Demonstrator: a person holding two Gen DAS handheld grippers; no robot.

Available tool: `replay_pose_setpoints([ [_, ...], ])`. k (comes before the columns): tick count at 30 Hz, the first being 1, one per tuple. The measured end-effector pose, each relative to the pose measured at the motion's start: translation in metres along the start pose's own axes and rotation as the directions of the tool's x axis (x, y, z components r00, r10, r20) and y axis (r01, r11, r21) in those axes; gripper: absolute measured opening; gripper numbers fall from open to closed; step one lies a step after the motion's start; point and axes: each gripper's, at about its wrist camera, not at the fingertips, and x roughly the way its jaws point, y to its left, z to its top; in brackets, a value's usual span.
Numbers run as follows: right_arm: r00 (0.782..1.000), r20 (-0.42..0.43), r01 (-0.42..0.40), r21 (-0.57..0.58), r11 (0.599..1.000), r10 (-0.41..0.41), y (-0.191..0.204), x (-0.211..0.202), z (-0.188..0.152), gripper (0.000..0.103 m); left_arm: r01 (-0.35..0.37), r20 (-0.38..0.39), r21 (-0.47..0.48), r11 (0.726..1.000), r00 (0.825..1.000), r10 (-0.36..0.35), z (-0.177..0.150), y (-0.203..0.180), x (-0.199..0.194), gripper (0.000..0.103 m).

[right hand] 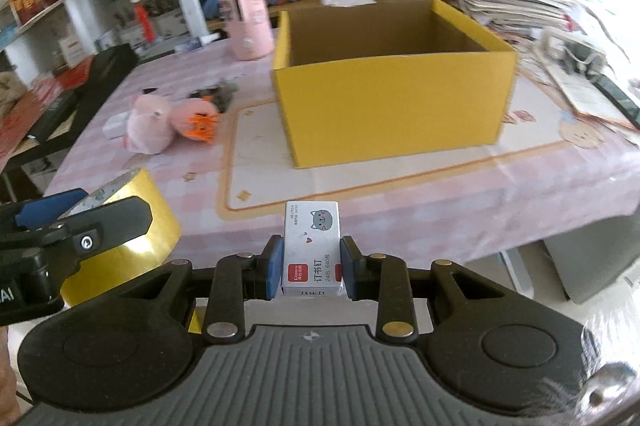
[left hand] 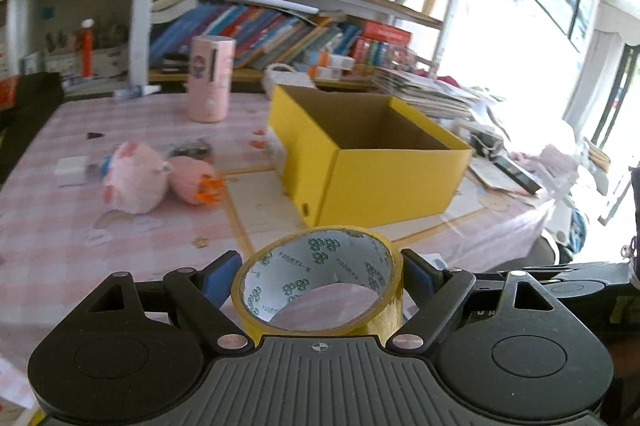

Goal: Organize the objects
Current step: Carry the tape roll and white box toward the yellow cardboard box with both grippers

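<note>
A: What's biggest here?
B: The tabletop (right hand: 440,194) in pink check, then the open yellow box (right hand: 394,98) at upper centre of the right view.
A: And left of it?
B: Two pink plush toys (left hand: 136,182), lying at middle left.
A: The grippers?
B: The left gripper (left hand: 318,278) clamps a roll of yellow tape (left hand: 320,286) at lower centre. The right gripper (right hand: 310,268) has its fingers (right hand: 274,266) closed on a small staples box (right hand: 312,250).

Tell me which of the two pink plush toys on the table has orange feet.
The smaller plush toy, the one closer to the yellow box. The bigger plush toy beside it shows no orange.
</note>
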Motion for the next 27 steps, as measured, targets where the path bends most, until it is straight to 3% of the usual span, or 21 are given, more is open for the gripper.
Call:
replay_pose_setpoints([
  [10,0.998,-0.004,0.068,0.091,0.993,-0.068,-0.035,-0.005,-0.004,0.028,0.062,-0.024,0.064,0.996,0.998,-0.06,0.004,-0.025,0.016,0.085],
  [27,0.999,-0.009,0.044,0.077,0.996,-0.044,-0.035,0.005,0.009,0.028,0.029,0.005,0.06,0.998,1.0,-0.03,0.012,-0.025,0.017,0.085],
])
